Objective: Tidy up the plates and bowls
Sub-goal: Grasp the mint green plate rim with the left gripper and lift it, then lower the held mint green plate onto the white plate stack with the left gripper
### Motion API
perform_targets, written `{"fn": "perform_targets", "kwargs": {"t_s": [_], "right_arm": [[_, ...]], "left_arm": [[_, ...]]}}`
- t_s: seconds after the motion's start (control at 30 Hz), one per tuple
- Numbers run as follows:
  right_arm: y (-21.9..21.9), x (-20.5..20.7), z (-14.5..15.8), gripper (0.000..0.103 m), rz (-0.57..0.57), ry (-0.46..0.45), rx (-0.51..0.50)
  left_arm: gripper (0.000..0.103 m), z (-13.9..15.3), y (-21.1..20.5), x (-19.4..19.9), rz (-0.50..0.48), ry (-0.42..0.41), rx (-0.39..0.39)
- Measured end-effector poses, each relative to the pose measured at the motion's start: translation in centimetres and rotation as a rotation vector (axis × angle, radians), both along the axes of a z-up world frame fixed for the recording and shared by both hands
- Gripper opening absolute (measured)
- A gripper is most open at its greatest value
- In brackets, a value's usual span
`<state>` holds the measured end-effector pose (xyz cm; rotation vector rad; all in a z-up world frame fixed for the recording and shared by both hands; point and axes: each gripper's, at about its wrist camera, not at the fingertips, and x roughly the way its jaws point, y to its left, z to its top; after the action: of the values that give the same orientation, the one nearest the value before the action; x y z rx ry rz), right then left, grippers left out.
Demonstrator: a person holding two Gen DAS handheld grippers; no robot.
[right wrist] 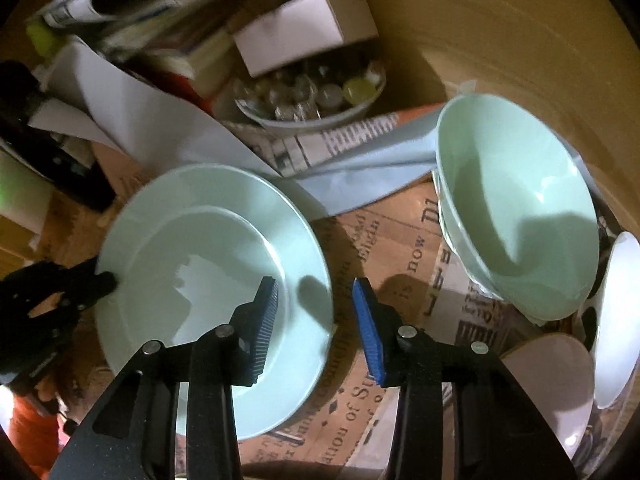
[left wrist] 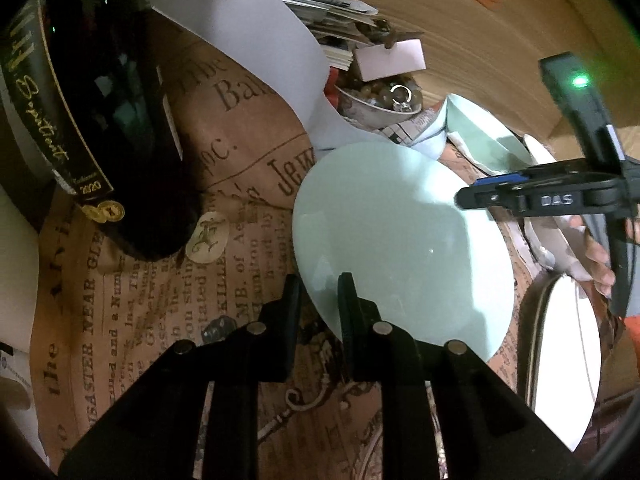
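Two grippers work one pale green plate [right wrist: 212,280]; the left gripper [left wrist: 320,300] is clamped on its near-left rim, one finger under the edge and one over it; the right gripper [right wrist: 314,320] hangs above the plate's right edge with its blue pads apart and nothing between them, one pad over the plate, the other over the bare cloth. The plate lies flat on a newspaper-print cloth [right wrist: 384,240], left of the right gripper's midline; so the rim it would need sits just under and to the left of its open jaws. The left hand already has the plate; the right is the nearer one to the green bowls [right wrist: 516,208], which sit stacked and tilted far to the right. White plates [right wrist: 616,320] lie at the right edge, beyond the bowls. I judge the next move turns on that gap between plate and bowl stack. The room is dim and crowded: a dark bottle [left wrist: 100,120] at left, loose papers [right wrist: 160,120], a small white box [right wrist: 304,32] and a bowl of trinkets [right wrist: 312,96] at the far side.
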<state>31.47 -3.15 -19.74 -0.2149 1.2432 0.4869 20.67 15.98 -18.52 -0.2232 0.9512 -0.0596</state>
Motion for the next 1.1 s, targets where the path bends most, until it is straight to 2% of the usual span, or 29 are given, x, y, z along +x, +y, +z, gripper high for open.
{"fn": "perform_targets", "kwargs": {"t_s": [0.13,0.27,0.37,0.57,0.73,0.87,1.1], "right_arm": [[0.7,-0.3,-1.0,0.032,0.022,0.023,-0.034],[1.6,-0.3,-1.3,0.029,0.018,0.043,-0.007],[1.6,-0.2,-1.4,0.028,0.004,0.052,0.018],[1.2,-1.5,-0.7,0.028,0.026,-0.002,0.016],[0.8,-3.7,0.0,0.023,0.017,-0.035,0.056],[0.3,-5.3,1.5,0.019,0.015,-0.077,0.082],[-1.2,-7.3,4.0,0.019,0.023,-0.130,0.145]], "left_arm": [[0.019,0.0,0.2,-0.4,-0.014,0.004,-0.040],[0.019,-0.2,0.1,-0.5,-0.034,0.012,-0.076],[0.019,-0.5,-0.4,-0.3,-0.042,0.007,-0.069],[0.019,-0.7,-0.2,-0.3,-0.003,0.007,-0.051],[0.019,-0.5,0.1,-0.9,0.027,0.006,-0.038],[0.019,-0.1,0.1,-1.7,0.040,-0.009,-0.034],[0.019,1.4,0.3,-3.0,0.078,-0.061,-0.048]]}}
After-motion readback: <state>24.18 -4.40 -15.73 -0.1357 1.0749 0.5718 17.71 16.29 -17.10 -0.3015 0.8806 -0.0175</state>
